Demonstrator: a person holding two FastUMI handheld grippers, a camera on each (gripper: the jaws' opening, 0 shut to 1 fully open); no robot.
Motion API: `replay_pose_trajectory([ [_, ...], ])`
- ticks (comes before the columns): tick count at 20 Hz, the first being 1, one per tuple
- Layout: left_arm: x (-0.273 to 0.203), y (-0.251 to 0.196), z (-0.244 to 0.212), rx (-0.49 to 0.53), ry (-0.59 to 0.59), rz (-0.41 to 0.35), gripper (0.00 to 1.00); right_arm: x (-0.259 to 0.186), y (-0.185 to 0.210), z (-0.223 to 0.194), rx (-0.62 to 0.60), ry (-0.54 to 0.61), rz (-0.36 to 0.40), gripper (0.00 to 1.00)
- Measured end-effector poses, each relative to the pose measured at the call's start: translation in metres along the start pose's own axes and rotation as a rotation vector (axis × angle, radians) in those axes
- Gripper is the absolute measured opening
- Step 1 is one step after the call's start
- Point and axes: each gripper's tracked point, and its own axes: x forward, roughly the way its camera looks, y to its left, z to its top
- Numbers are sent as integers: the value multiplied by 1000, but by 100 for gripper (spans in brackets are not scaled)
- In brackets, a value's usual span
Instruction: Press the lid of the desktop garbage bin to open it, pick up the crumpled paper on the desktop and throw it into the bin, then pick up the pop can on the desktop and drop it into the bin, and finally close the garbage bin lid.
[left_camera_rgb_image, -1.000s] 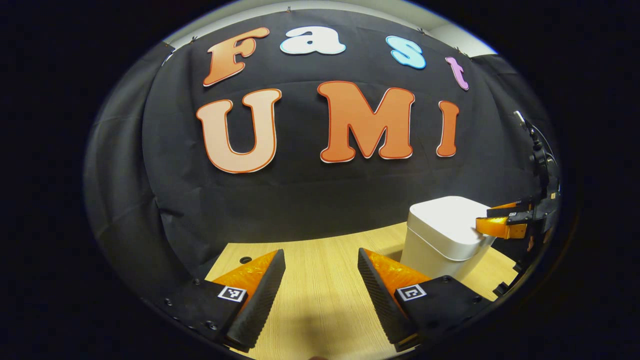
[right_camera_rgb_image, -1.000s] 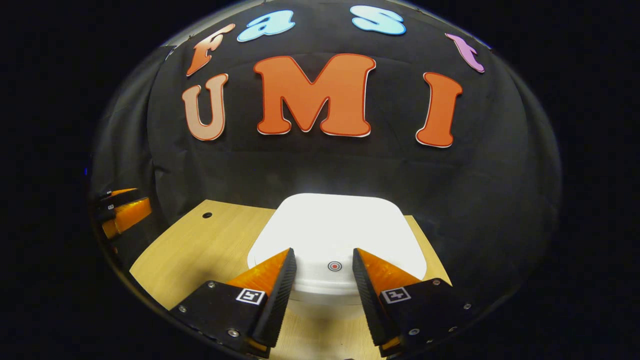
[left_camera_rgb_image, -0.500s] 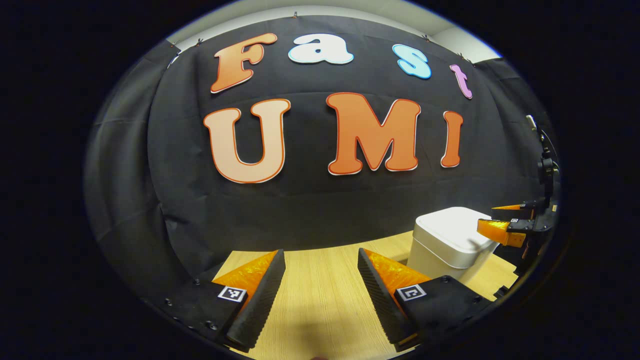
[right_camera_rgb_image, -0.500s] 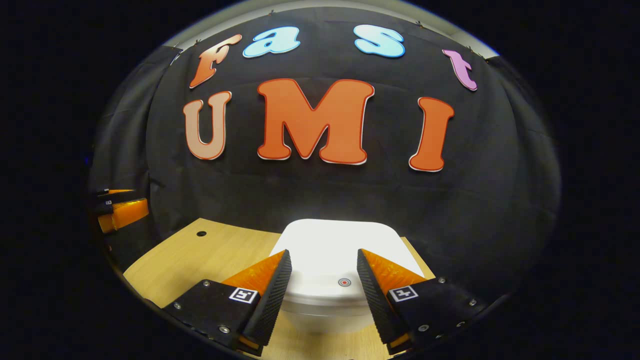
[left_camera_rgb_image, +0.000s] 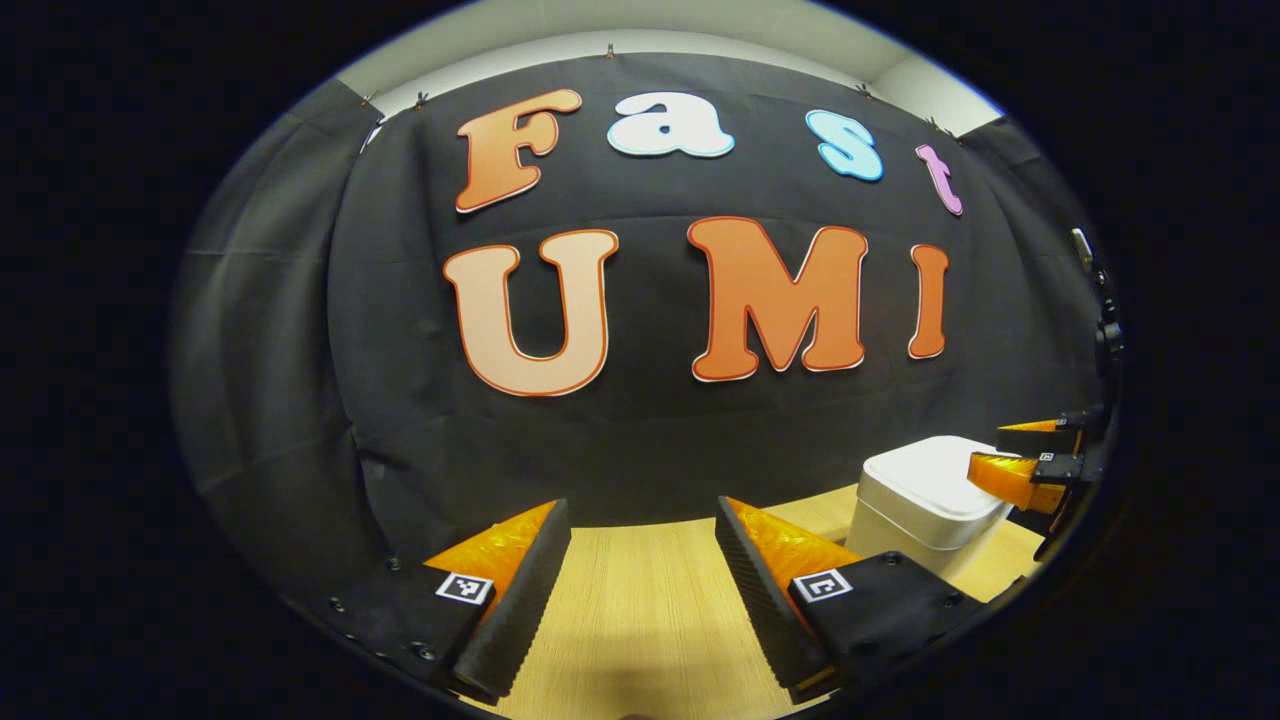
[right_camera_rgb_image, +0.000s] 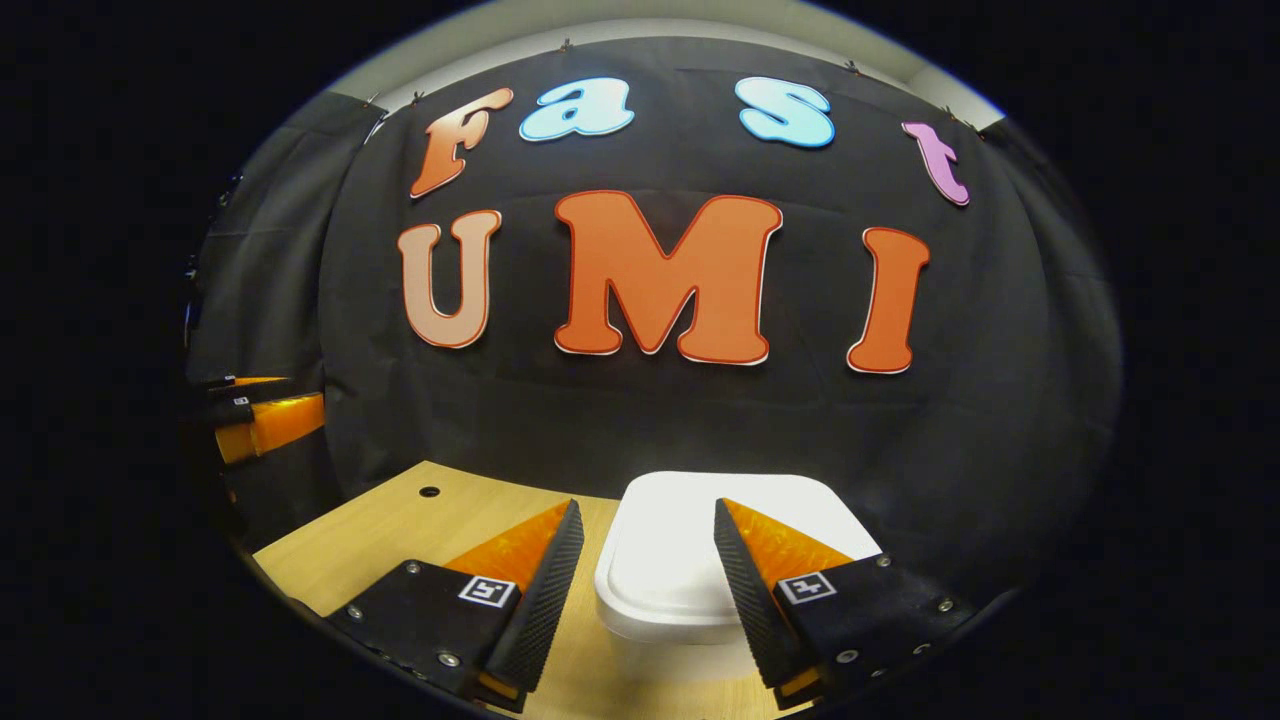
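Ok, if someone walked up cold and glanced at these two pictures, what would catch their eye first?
Probably the white, square, rounded plastic desktop bin, lid shut, bright against the black cloth wall on the light wooden desktop. The right gripper hangs just in front of it with its jaws apart and empty. In the left gripper view, the left gripper hangs open over bare wood, the bin off to its right.

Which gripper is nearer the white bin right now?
Right. The right gripper hangs open just in front of the bin, above its closed lid. The left gripper, also open, is off to the bin's side over bare desktop.
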Motion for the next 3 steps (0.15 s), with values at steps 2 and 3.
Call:
replay_pose_trajectory([
  [2, -2, 6, 4, 3, -26, 11, 93, 0, 6, 2, -3, -11, 1, 80],
  [3, -2, 8, 7, 5, -39, 16, 93, 0, 7, 1, -7, -10, 3, 80],
])
